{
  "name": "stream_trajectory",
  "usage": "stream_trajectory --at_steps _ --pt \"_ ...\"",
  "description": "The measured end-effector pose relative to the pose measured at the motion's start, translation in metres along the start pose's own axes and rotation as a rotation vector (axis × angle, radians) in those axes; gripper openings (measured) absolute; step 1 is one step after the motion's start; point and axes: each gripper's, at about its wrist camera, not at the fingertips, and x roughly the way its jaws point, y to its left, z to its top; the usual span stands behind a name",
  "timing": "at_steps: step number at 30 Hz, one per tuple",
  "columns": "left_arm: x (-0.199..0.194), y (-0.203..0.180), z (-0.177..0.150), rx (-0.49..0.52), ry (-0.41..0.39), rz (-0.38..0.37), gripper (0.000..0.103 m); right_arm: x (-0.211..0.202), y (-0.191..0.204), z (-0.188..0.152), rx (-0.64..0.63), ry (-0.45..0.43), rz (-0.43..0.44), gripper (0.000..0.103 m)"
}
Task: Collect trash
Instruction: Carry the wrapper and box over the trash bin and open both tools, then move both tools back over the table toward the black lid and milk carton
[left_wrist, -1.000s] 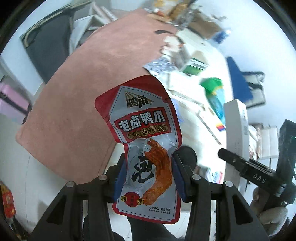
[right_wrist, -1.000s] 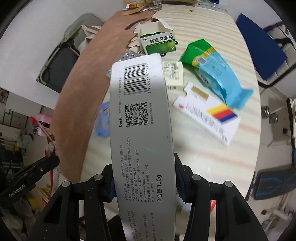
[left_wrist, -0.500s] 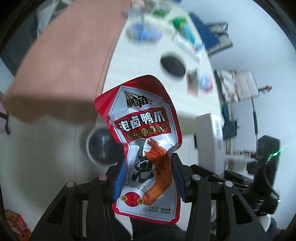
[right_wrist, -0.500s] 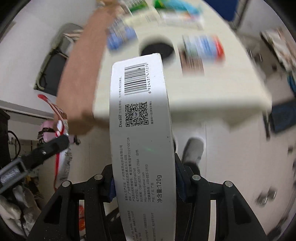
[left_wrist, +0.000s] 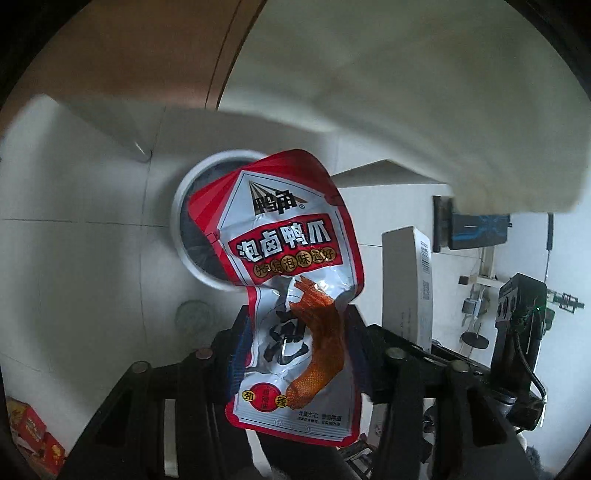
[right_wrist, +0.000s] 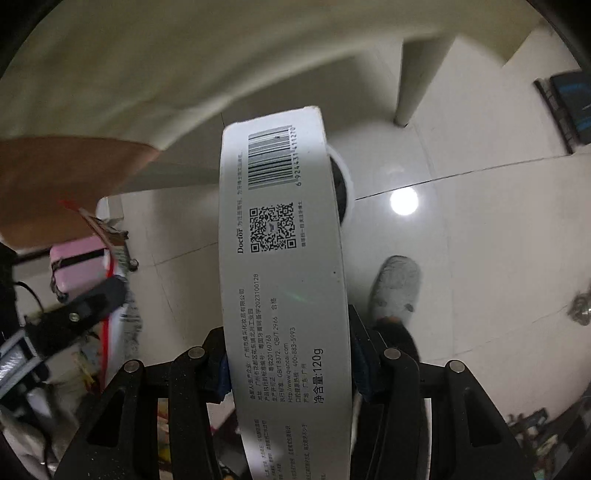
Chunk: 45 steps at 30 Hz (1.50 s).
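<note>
Snack pouch (left_wrist: 291, 280) over bin (left_wrist: 195, 221) — box (left_wrist: 406, 284) rightward

A pale table (right_wrist: 184, 66) fills the top of both views, one leg (right_wrist: 417, 74) standing on the white tiled floor (right_wrist: 480, 258). A brown mat (left_wrist: 129, 51) covers the table's end. Below the mat's corner in the right view sits a pink case (right_wrist: 79, 266). Right of the leg, a bright glare (right_wrist: 403, 201) shows on the floor, and nearer lies a grey shoe (right_wrist: 397, 288). Red boxes (left_wrist: 31, 439) sit on the floor, well left of the table.
</note>
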Motion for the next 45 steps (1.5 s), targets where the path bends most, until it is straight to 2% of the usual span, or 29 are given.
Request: stream_trajectory --at_steps 1,3,5,6,7,8,10,14,17,19,25,36,41,45 --pt "0.022 0.009 0.011 -0.016 0.018 -0.002 0.049 0.020 -0.004 0.008 -0.001 0.012 0.012 0.053" --pt "0.050 0.023 0.023 -0.034 0.022 -0.004 0.059 0.052 -0.008 0.021 -0.006 0.042 0.038 0.053" --pt "0.066 0.032 0.033 -0.032 -0.003 0.019 0.062 0.089 -0.012 0.035 -0.021 0.070 0.065 0.056" --pt "0.072 0.033 0.038 -0.027 -0.021 0.034 0.074 0.102 -0.012 0.041 -0.028 0.078 0.060 0.059" --pt "0.076 0.036 0.041 -0.018 -0.045 0.070 0.084 0.115 -0.014 0.046 -0.034 0.079 0.050 0.073" --pt "0.080 0.038 0.043 -0.005 -0.066 0.098 0.102 0.124 -0.017 0.050 -0.041 0.073 0.036 0.089" --pt "0.084 0.039 0.042 0.017 -0.090 0.164 0.103 0.135 -0.020 0.052 -0.054 0.069 0.003 0.100" --pt "0.086 0.041 0.030 0.037 -0.118 0.273 0.103 0.135 -0.020 0.048 -0.081 0.011 -0.117 0.100" --pt "0.088 0.042 0.020 0.042 -0.130 0.348 0.103 0.116 -0.023 0.065 -0.109 -0.026 -0.225 0.100" --pt "0.085 0.039 0.012 0.042 -0.132 0.389 0.103 0.109 -0.017 0.060 -0.133 -0.045 -0.289 0.100" --pt "0.058 0.034 -0.009 0.017 -0.123 0.410 0.103 0.079 -0.002 0.046 -0.153 -0.080 -0.350 0.100" --pt "-0.037 -0.006 -0.041 0.052 -0.137 0.441 0.103 -0.021 0.033 0.003 -0.184 -0.145 -0.346 0.100" --pt "-0.083 -0.031 -0.062 0.069 -0.161 0.439 0.103 -0.087 0.057 -0.029 -0.200 -0.170 -0.324 0.100" --pt "-0.142 -0.060 -0.082 0.087 -0.214 0.454 0.103 -0.150 0.080 -0.054 -0.196 -0.206 -0.285 0.100"
